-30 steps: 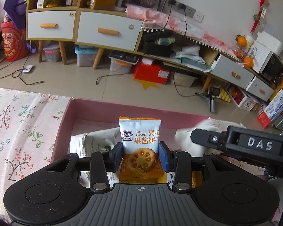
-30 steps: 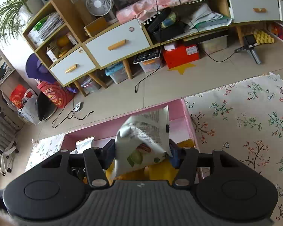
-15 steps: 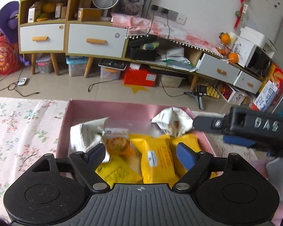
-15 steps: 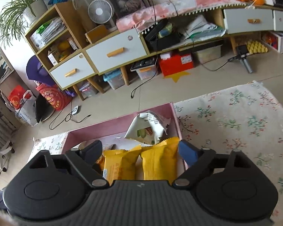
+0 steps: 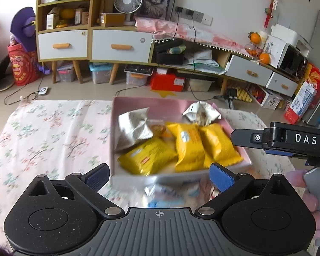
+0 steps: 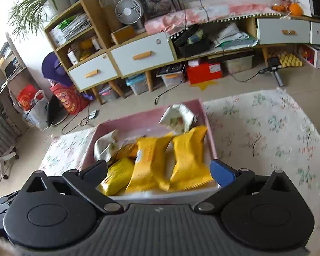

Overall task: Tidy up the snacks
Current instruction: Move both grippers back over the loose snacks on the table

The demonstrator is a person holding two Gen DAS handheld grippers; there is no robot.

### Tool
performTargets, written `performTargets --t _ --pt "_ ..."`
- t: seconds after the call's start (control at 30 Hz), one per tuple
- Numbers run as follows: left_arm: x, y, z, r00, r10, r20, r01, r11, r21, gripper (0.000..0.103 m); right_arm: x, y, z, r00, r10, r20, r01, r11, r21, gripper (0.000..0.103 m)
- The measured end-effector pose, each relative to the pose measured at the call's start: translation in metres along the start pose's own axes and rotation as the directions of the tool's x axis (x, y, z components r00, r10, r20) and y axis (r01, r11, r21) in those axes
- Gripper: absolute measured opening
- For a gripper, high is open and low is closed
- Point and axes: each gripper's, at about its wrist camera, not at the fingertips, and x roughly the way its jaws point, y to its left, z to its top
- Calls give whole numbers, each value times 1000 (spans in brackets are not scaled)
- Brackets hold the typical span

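A pink box (image 5: 160,103) (image 6: 211,136) on the floral tablecloth holds three yellow snack packs (image 5: 188,147) (image 6: 149,162), two white crumpled packs (image 5: 134,125) (image 6: 179,118) and a small jam biscuit pack (image 5: 157,129) (image 6: 128,150). My left gripper (image 5: 159,173) is open and empty, just before the box's near wall. My right gripper (image 6: 159,170) is open and empty above the box's near edge; its body shows at the right of the left wrist view (image 5: 288,140). A blurred white and blue packet (image 5: 166,194) lies in front of the box.
The floral tablecloth (image 5: 49,132) (image 6: 266,128) spreads left and right of the box. Beyond the table edge are the floor, drawer cabinets (image 5: 91,44) and a low shelf (image 6: 224,42) with clutter.
Both grippers opened and let go of their packs: the jam biscuit pack and the white pack now lie in the box. Both grippers drew back and up from the box.
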Motion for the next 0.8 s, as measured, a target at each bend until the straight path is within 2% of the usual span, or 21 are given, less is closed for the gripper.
performTargets --t 0.2,0.3,0.5,0.63,0.8 --pt "-19 13 -20 996 89 1 -89 995 37 103 -12 16 -13 1000 1 0 -1 999 -45 103" --pt "-25 23 -31 994 108 10 -108 993 41 103 -15 21 -21 1000 4 6 -4 998 -59 103" --pt "-25 49 -47 993 121 6 -121 991 50 103 -13 29 -36 999 31 20 -29 995 -99 103" --pt "-25 66 -60 991 128 23 -130 987 93 103 -8 36 -46 999 48 15 -45 990 -137 103" --pt "-21 84 -77 993 111 32 -114 982 150 103 -3 48 -63 995 97 -4 -94 958 -271 103"
